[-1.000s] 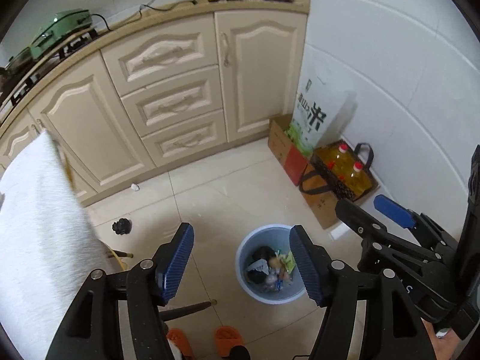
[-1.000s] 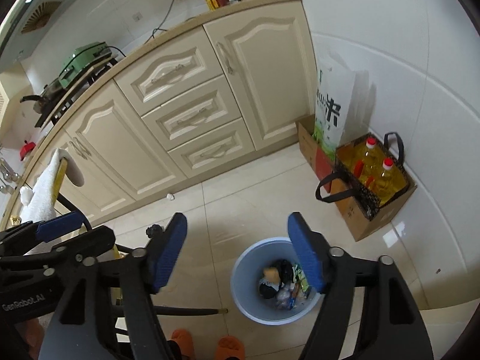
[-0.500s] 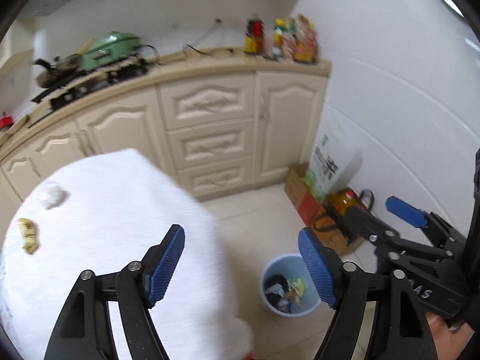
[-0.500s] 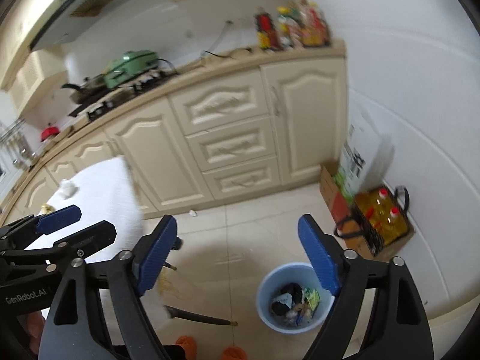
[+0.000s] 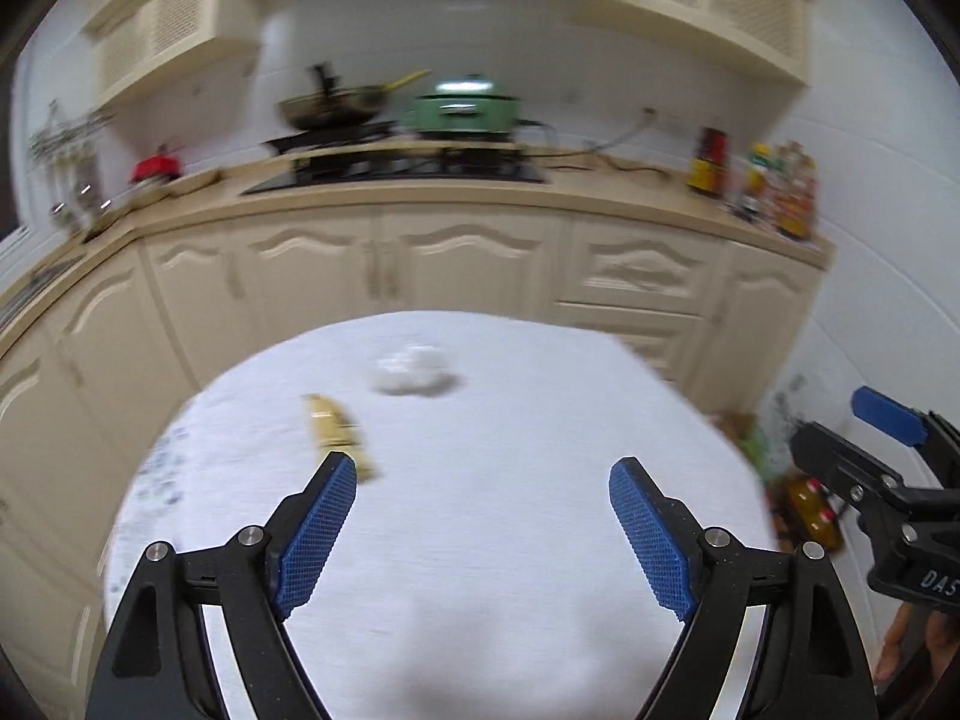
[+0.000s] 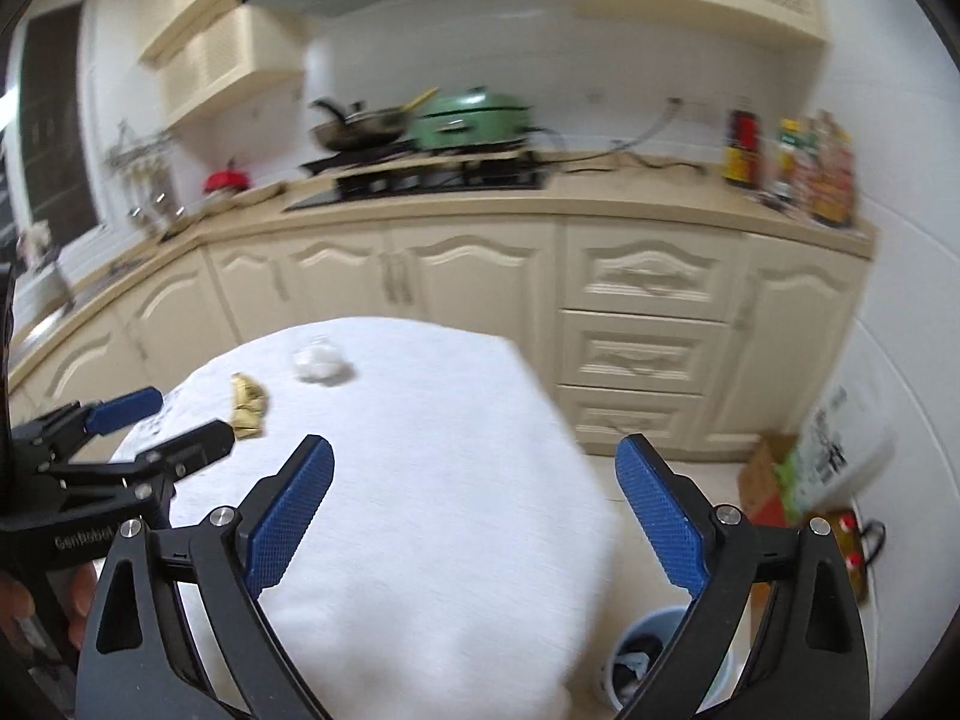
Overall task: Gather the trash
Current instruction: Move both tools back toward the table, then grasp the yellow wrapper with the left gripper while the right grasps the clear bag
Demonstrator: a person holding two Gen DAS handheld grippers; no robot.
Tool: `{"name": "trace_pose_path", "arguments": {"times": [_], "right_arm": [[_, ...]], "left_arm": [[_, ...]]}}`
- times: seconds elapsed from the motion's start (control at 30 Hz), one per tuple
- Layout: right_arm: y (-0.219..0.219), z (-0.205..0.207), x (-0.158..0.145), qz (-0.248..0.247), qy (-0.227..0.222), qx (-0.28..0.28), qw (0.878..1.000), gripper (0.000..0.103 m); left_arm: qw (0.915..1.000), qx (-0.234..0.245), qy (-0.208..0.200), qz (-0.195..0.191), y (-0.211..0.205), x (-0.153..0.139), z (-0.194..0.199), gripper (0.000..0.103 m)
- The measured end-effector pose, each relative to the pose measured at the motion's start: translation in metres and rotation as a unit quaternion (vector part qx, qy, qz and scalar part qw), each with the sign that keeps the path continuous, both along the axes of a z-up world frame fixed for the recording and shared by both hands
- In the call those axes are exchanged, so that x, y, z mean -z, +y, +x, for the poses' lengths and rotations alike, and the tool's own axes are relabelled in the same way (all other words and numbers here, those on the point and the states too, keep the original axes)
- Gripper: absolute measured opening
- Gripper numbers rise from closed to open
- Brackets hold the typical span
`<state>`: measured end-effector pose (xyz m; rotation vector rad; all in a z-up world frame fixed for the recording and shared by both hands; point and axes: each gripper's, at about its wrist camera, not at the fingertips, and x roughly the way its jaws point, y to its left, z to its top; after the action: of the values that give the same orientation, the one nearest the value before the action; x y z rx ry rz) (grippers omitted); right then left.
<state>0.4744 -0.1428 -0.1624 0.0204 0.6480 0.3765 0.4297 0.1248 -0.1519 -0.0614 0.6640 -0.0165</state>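
Observation:
A crumpled white tissue (image 5: pixel 414 371) and a yellowish wrapper (image 5: pixel 336 432) lie on the white-clothed table (image 5: pixel 510 480). Both show in the right wrist view too, the tissue (image 6: pixel 321 363) beyond the wrapper (image 6: pixel 247 405). My left gripper (image 5: pixel 480 534) is open and empty above the table, its left pad close to the wrapper. My right gripper (image 6: pixel 474 516) is open and empty over the table's right side. The blue trash bin (image 6: pixel 642 654) with rubbish in it stands on the floor at the lower right, partly hidden by my right finger.
Cream kitchen cabinets (image 5: pixel 468 258) run behind the table, with a stove, a wok (image 5: pixel 336 108) and a green cooker (image 5: pixel 462 108) on the counter. Sauce bottles (image 6: pixel 792 162) stand at the counter's right end. A box and a bag of oil bottles (image 6: pixel 840 534) sit on the floor at the right wall.
Both grippers have swung up from the floor and the bin to face the table and counter. The tissue and the wrapper have come into view. Both stay open.

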Motion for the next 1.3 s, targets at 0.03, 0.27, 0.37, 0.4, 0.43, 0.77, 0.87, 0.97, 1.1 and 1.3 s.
{"name": "trace_pose_path", "arguments": {"times": [0.03, 0.27, 0.37, 0.4, 0.43, 0.77, 0.87, 0.97, 1.1, 1.3], "right_arm": [[0.016, 0.008, 0.003, -0.002, 0.005, -0.015, 1.0, 0.097], [0.084, 0.059, 0.024, -0.034, 0.027, -0.06, 0.997, 0.097], [0.112, 0.085, 0.037, -0.057, 0.036, -0.078, 0.995, 0.097], [0.119, 0.092, 0.041, -0.064, 0.039, -0.081, 0.994, 0.097], [0.13, 0.104, 0.048, -0.071, 0.042, -0.087, 0.993, 0.097], [0.192, 0.173, 0.088, -0.088, 0.067, -0.125, 0.986, 0.097], [0.209, 0.186, 0.095, -0.082, 0.069, -0.144, 0.984, 0.097], [0.228, 0.198, 0.102, -0.092, 0.072, -0.168, 0.979, 0.097], [0.24, 0.204, 0.118, -0.085, 0.104, -0.193, 0.972, 0.06], [0.207, 0.174, 0.105, -0.068, 0.099, -0.178, 0.977, 0.055]], "left_arm": [[0.9999, -0.016, 0.005, -0.004, 0.019, 0.003, 0.004, 0.083], [0.9961, -0.071, 0.053, -0.004, 0.074, 0.033, 0.053, 0.083], [0.9945, -0.07, 0.078, -0.001, 0.073, 0.05, 0.087, 0.082], [0.994, -0.067, 0.086, -0.001, 0.072, 0.055, 0.096, 0.082], [0.9933, -0.065, 0.095, -0.001, 0.073, 0.062, 0.104, 0.081], [0.9902, -0.045, 0.132, 0.001, 0.093, 0.09, 0.18, 0.025], [0.9907, -0.057, 0.122, -0.02, 0.106, 0.084, 0.177, 0.024], [0.992, -0.066, 0.106, -0.018, 0.112, 0.078, 0.164, 0.023], [0.9926, -0.066, 0.101, -0.011, 0.112, 0.082, 0.157, 0.021], [0.9941, -0.058, 0.091, -0.003, 0.093, 0.078, 0.138, 0.02]]}}
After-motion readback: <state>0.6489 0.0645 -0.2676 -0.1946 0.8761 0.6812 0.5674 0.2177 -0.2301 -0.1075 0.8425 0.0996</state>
